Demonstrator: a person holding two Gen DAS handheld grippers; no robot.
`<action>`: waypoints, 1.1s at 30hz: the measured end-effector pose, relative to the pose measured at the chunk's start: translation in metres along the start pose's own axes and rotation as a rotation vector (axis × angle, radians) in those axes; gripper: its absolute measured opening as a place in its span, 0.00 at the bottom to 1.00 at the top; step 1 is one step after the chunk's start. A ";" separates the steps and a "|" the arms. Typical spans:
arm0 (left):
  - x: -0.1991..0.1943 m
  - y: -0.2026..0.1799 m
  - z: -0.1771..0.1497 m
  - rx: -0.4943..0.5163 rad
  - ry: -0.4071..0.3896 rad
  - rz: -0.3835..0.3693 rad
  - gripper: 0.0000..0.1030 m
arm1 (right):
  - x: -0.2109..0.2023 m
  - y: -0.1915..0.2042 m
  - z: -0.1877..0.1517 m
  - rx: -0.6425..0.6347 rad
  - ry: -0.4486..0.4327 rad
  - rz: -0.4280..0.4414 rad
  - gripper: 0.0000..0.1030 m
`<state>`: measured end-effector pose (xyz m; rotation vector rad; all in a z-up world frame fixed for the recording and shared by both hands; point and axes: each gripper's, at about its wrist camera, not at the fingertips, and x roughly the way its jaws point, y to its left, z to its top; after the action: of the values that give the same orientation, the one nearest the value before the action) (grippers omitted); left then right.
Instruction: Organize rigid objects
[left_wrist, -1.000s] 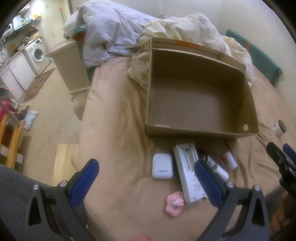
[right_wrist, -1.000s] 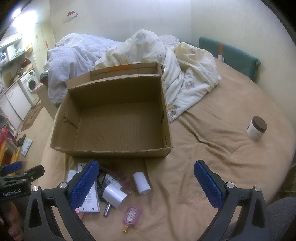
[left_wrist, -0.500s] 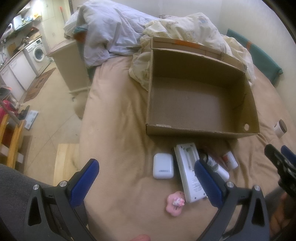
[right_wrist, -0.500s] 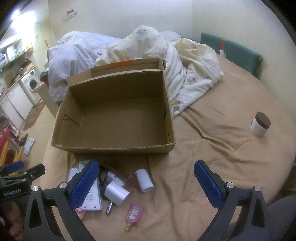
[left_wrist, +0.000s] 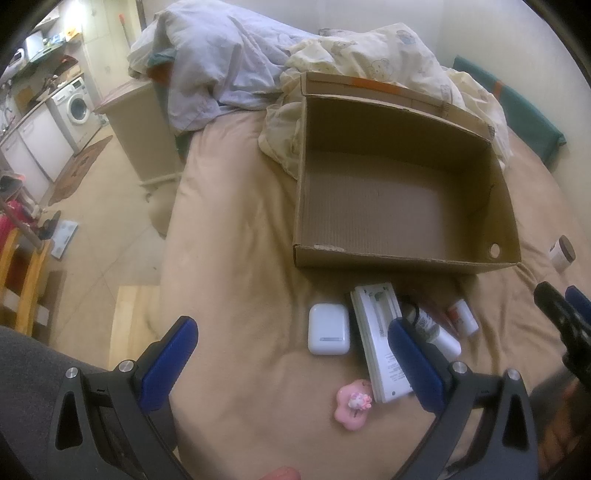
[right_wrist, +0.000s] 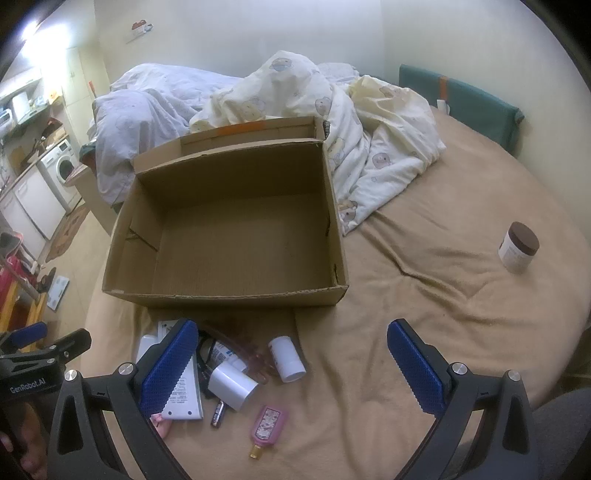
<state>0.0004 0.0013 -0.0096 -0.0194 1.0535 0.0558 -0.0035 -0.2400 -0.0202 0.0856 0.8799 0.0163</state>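
Both claws hang spread wide and empty above a tan-covered bed (right_wrist: 443, 295). The left claw (left_wrist: 291, 354) hovers over a small pile of clutter lying just in front of an open cardboard box (right_wrist: 229, 291); the right claw (right_wrist: 291, 354) hangs beside that pile, over bare sheet.

Nearest the left claw lie a white earbud case (left_wrist: 328, 329), a long white remote-like slab (left_wrist: 376, 325) and a pink charm (left_wrist: 352, 404). Between the slab and the box's right corner sit a white charger block (right_wrist: 232, 384), a small battery (right_wrist: 217, 409), a white tube (right_wrist: 286, 358) and a pink bottle (right_wrist: 268, 424). A brown-lidded jar (right_wrist: 517, 252) stands well apart, to the right of the box. The box looks empty, so the sorting appears not yet begun.

All the pieces seem light and stiff. The earbud case is likely smooth and slippery, best pinched across its flat sides. The slab suits a grip across its narrow width near mid-length. The tube and battery may roll on soft bedding.
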 end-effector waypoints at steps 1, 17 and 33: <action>0.000 0.000 0.000 0.000 0.001 0.000 1.00 | 0.000 -0.001 0.001 0.000 0.000 -0.001 1.00; 0.000 0.000 0.000 -0.004 0.004 0.004 1.00 | -0.001 -0.002 0.001 0.000 0.001 0.000 1.00; 0.002 0.002 0.000 -0.004 0.032 0.004 1.00 | -0.001 0.001 0.001 -0.007 0.008 -0.002 1.00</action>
<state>0.0018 0.0036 -0.0113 -0.0217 1.0857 0.0615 -0.0037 -0.2395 -0.0191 0.0786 0.8877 0.0179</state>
